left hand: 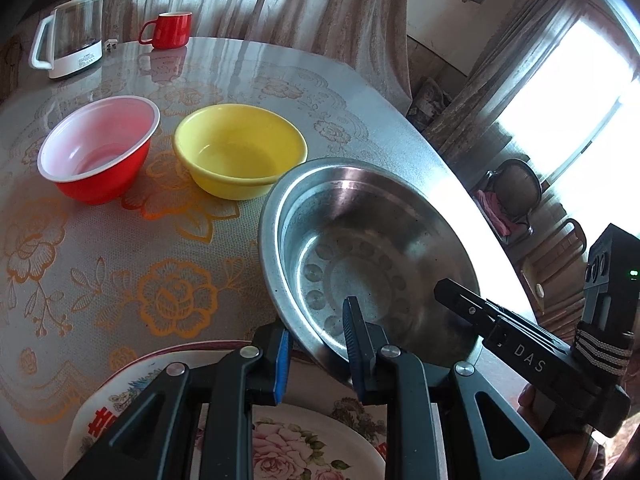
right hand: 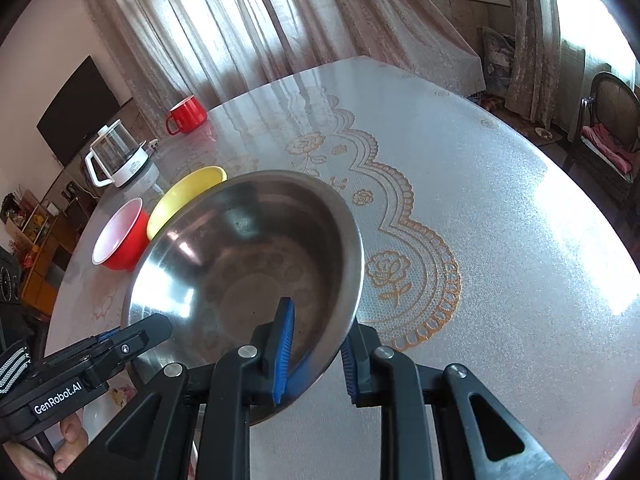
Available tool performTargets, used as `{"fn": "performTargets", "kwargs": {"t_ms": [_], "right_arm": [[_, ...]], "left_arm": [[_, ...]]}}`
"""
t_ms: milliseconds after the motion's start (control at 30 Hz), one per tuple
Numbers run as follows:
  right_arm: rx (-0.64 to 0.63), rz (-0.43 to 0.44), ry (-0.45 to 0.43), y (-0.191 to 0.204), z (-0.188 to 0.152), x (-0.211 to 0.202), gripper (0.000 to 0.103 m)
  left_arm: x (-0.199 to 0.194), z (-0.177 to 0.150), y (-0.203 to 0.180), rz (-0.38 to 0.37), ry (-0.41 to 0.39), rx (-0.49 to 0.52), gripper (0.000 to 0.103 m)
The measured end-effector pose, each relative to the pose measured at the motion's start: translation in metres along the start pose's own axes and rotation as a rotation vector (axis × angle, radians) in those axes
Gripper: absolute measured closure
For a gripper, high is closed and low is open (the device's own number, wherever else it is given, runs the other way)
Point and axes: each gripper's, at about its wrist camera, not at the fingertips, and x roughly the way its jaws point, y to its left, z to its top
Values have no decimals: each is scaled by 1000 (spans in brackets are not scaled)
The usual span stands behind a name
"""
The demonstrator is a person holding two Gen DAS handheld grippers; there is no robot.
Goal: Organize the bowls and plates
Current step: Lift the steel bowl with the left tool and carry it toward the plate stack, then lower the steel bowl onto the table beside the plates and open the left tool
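bare table (right hand: 500, 220) right, yellow bowl (left hand: 240, 150), red bowl (left hand: 96, 148) block left

3 bowls: 1 steel bowl (left hand: 360, 248), 1 yellow bowl (left hand: 240, 150), 1 red bowl (left hand: 98, 148), 1 floral plate (left hand: 304, 440), 1 red mug (left hand: 170, 30), 1 kettle (left hand: 70, 46), 2 grippers: left gripper (left hand: 318, 344), right gripper (right hand: 316, 356)

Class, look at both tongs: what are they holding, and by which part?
Both tongs, left and right, clamp the steel bowl by its rim.
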Motion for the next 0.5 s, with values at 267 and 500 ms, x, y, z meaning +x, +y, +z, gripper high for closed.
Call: {"fn": "performTargets", "kwargs": {"t_ms": [267, 500], "right_arm": [[-36, 43, -33, 26, 5, -4, 83], [-169, 131, -33, 98, 15, 2, 84]], "left_arm": [[-33, -6, 32, 12, -97, -84, 78], [-84, -19, 93, 58, -187, -202, 78]]}}
